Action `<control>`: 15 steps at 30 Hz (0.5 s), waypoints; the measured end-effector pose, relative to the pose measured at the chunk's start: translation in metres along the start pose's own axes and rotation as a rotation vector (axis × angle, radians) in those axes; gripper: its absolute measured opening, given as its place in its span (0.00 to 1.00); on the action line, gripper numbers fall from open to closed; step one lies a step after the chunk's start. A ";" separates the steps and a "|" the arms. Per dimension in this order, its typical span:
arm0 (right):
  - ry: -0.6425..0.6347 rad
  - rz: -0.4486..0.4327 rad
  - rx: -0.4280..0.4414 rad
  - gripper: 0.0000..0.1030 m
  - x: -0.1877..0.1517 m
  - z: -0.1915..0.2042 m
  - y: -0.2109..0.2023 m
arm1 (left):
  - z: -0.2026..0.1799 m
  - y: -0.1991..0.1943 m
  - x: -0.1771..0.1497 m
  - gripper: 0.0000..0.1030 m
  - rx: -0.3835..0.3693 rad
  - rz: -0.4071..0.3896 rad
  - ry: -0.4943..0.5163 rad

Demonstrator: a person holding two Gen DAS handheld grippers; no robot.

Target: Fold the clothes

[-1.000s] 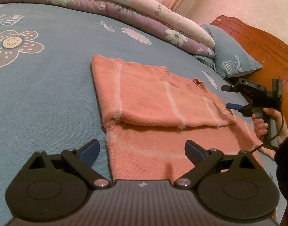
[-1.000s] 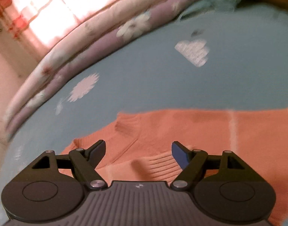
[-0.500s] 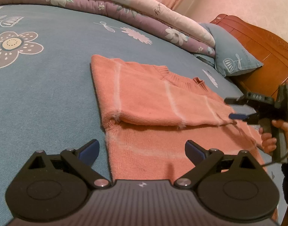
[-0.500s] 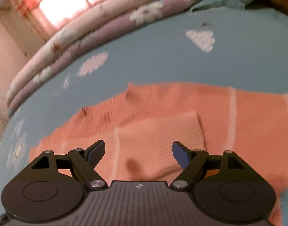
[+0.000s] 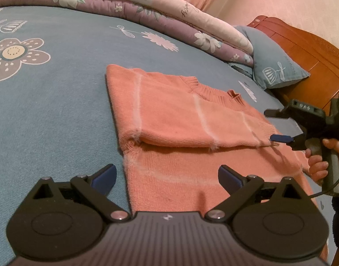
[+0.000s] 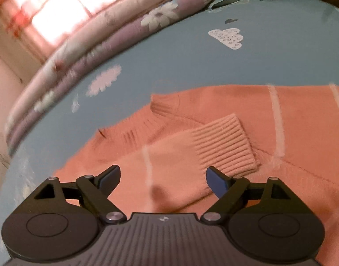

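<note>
An orange knit sweater (image 5: pixel 169 119) with pale stripes lies flat on the blue bedsheet, one sleeve folded across its body. My left gripper (image 5: pixel 167 177) hovers open over the sweater's near edge, nothing between its fingers. My right gripper (image 5: pixel 273 125), held by a hand (image 5: pixel 318 164), stands at the sweater's right side just off the sleeve's cuff. In the right wrist view the right gripper (image 6: pixel 162 177) hangs above the folded sleeve, its ribbed cuff (image 6: pixel 225 146) ahead and to the right; its jaws are opening and grip nothing. The ribbed collar (image 6: pixel 165 105) shows beyond.
A folded floral quilt (image 5: pixel 147 6) runs along the far side of the bed. A blue pillow (image 5: pixel 271 59) leans on the wooden headboard (image 5: pixel 313 51) at the right. Bare blue sheet (image 5: pixel 47 110) with flower prints spreads left of the sweater.
The right gripper has drawn back from the sweater, toward the right edge of the left wrist view, so the cuff and collar now show ahead of it. Left gripper and sweater have not moved.
</note>
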State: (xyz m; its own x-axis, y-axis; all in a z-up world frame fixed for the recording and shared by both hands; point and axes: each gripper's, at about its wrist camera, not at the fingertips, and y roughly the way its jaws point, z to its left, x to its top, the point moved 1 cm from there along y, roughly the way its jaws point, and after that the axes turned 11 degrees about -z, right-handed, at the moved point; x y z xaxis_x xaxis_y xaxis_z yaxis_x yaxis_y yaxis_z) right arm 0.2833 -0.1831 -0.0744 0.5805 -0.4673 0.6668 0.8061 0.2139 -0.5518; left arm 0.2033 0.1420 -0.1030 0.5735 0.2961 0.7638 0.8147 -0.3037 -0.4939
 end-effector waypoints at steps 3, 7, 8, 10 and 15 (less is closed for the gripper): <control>-0.058 0.036 0.030 0.90 -0.003 0.011 0.007 | -0.001 0.000 0.000 0.95 0.002 0.001 0.004; -0.042 0.058 -0.006 0.89 -0.006 0.004 0.011 | 0.000 0.000 -0.001 0.95 -0.001 0.000 -0.002; -0.008 0.050 -0.008 0.90 -0.005 -0.001 0.009 | 0.000 0.000 0.000 0.95 -0.003 -0.001 -0.006; 0.014 0.029 -0.011 0.91 -0.003 0.001 0.000 | 0.000 0.000 -0.001 0.95 -0.004 -0.002 -0.010; -0.059 0.069 0.135 0.94 -0.011 0.044 -0.004 | -0.003 0.000 -0.002 0.95 0.007 -0.001 0.004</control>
State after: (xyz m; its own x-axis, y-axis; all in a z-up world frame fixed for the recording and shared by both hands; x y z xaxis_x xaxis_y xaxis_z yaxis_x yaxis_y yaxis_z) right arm 0.2787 -0.1412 -0.0576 0.6375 -0.3969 0.6603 0.7700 0.3587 -0.5277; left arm 0.2023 0.1385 -0.1033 0.5724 0.2931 0.7658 0.8159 -0.2972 -0.4960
